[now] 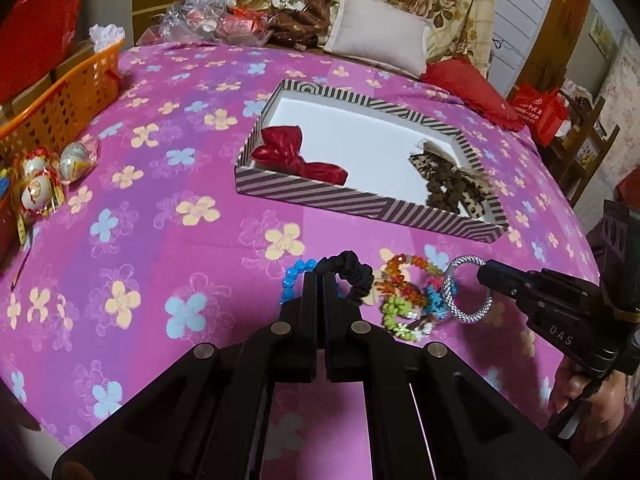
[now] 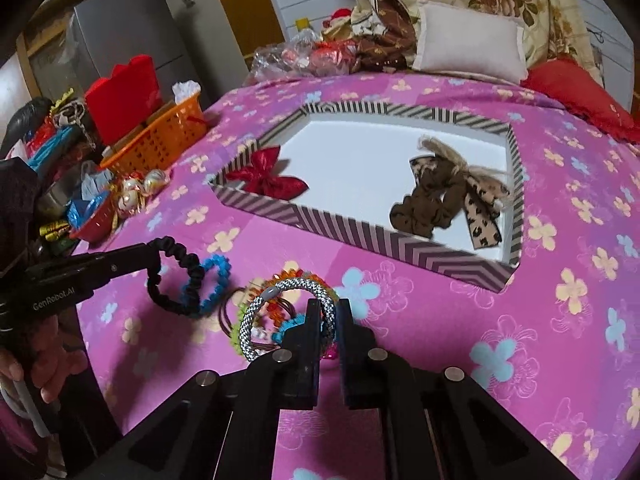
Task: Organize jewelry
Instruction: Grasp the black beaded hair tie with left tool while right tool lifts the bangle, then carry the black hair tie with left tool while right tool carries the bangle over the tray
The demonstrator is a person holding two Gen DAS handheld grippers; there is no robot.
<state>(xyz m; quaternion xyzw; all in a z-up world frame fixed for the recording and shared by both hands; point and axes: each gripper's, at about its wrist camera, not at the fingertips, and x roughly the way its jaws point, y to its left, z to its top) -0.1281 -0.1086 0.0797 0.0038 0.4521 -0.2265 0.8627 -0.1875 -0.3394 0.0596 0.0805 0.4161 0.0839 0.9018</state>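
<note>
Left wrist view: left gripper (image 1: pixel 319 280) jaws pinched tight on black scrunchie (image 1: pixel 354 276), loop hanging off tips just above bedspread (image 1: pixel 160 208); right gripper (image 1: pixel 486 274) at 3 o'clock, jaws nearly closed on silver-white braided hair tie (image 1: pixel 468 294), held at its rim. Rest of pile sits betw. the two: blue bead bracelet (image 1: pixel 292 280) at 9 o'clock of the scrunchie, orange/green bead bracelets (image 1: pixel 400 296) touching the braided tie. Risks, my guess: thin edge grip on both, either loop could slip out on the carry; braided tie overlaps the bead pile, may snag and drag a bracelet along; scrunchie looks close to the blue beads, same problem. Striped box (image 1: pixel 360 196) at 12 o'clock, well apart, near wall to clear first. Inside: red bow (image 1: pixel 296 156) at 9 o'clock end, leopard bow w/ brown scrunchie (image 1: pixel 448 180) at 3 o'clock end, middle free. Orange basket (image 1: pixel 60 96) and wrapped eggs (image 1: pixel 40 184) at 10 o'clock, not in path.
</note>
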